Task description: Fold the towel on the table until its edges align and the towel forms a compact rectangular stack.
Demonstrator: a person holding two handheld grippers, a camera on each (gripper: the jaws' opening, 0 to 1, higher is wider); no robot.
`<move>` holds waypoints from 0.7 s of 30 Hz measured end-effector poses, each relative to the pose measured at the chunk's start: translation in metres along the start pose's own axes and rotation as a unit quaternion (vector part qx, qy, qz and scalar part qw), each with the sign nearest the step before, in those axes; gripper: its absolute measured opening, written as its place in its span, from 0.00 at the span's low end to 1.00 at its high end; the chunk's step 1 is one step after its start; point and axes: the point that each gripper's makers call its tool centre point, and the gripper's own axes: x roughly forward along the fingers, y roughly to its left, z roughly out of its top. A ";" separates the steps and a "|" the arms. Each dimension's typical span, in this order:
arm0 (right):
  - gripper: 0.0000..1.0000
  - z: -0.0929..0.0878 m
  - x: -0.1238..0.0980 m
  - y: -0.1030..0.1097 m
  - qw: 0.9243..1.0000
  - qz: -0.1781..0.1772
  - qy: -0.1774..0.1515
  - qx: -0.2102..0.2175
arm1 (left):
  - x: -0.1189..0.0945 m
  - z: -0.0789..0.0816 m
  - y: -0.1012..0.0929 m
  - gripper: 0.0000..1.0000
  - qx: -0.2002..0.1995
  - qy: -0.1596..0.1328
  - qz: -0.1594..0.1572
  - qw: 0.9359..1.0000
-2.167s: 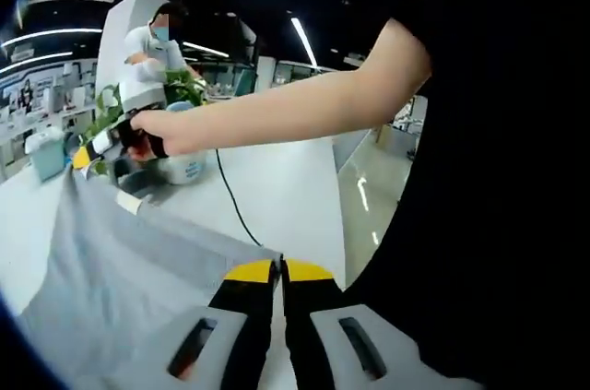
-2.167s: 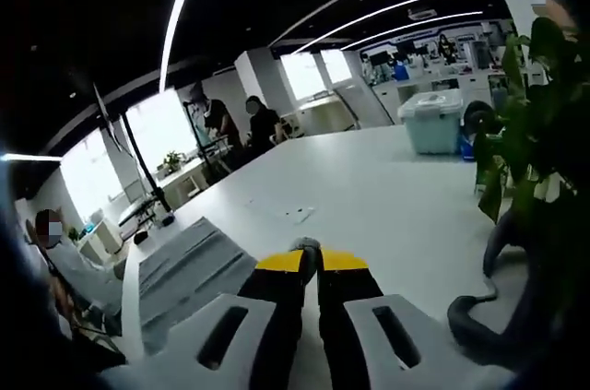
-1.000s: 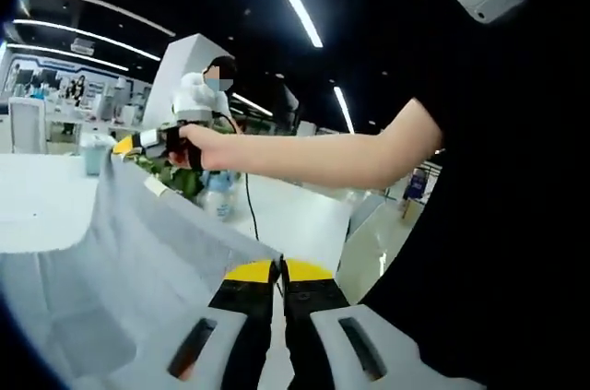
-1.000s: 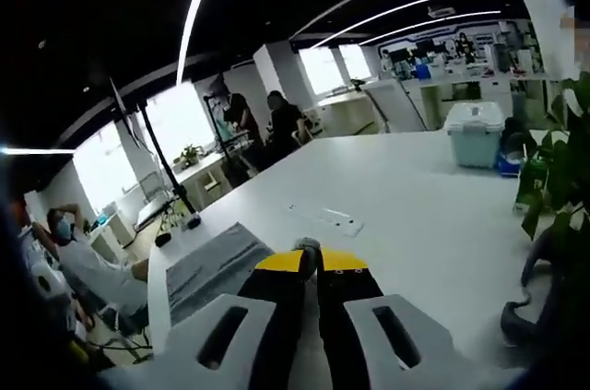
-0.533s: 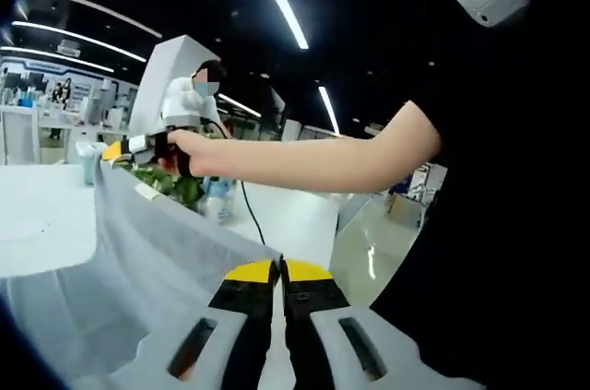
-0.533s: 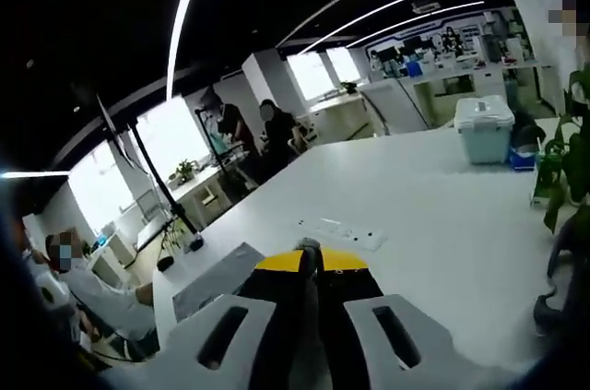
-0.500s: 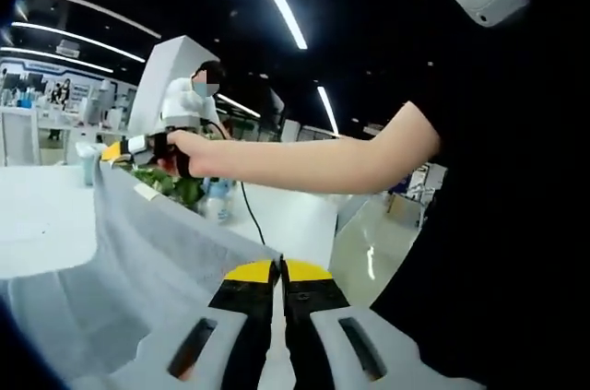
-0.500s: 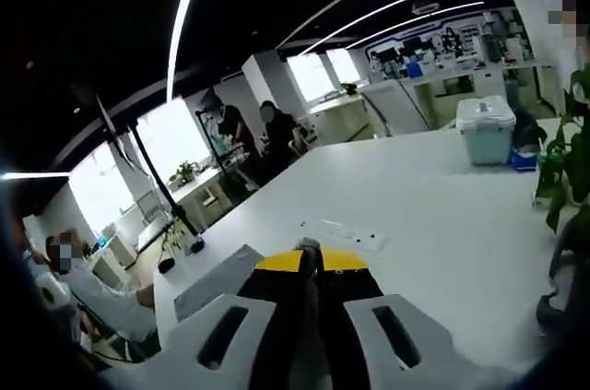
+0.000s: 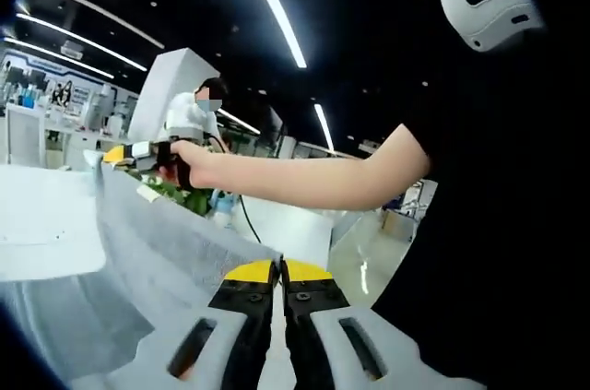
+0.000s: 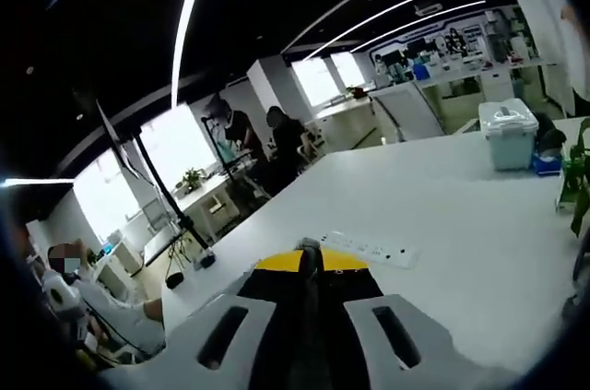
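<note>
Left gripper (image 9: 278, 270): yellow-tipped black jaws pressed together on a corner of the towel (image 9: 157, 252). Towel is grey, soft, matte cloth; it hangs lifted off the worktop (image 9: 41, 224) as a taut sheet, its top edge running from the left jaws up to the right gripper (image 9: 124, 156). That one shows in the left gripper view, held by a hand (image 9: 189, 165) on a bare arm (image 9: 313, 178) that crosses the middle of the view.

Behind the towel edge: a green plant (image 9: 180, 195), a black cable (image 9: 247, 219) trailing over the white worktop, a masked person (image 9: 189, 113) beside a white pillar.

Right gripper view: jaws closed on a thin grey fold of towel between the tips (image 10: 311, 261). White, smooth worktop beyond, with a flat white power strip (image 10: 369, 247) and a pale blue lidded bin (image 10: 509, 136) far off. Two people (image 10: 263, 146) stand past the worktop's end; a tripod (image 10: 171, 224) leans at left.
</note>
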 end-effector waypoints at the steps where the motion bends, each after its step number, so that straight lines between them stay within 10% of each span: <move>1: 0.01 0.000 0.001 0.004 1.000 0.001 -0.001 0.000 | -0.004 0.001 0.001 0.02 0.001 -0.001 0.000 1.000; 21: 0.01 0.000 0.024 0.037 0.999 -0.010 -0.030 0.018 | -0.058 0.003 0.015 0.02 0.001 0.009 -0.046 0.999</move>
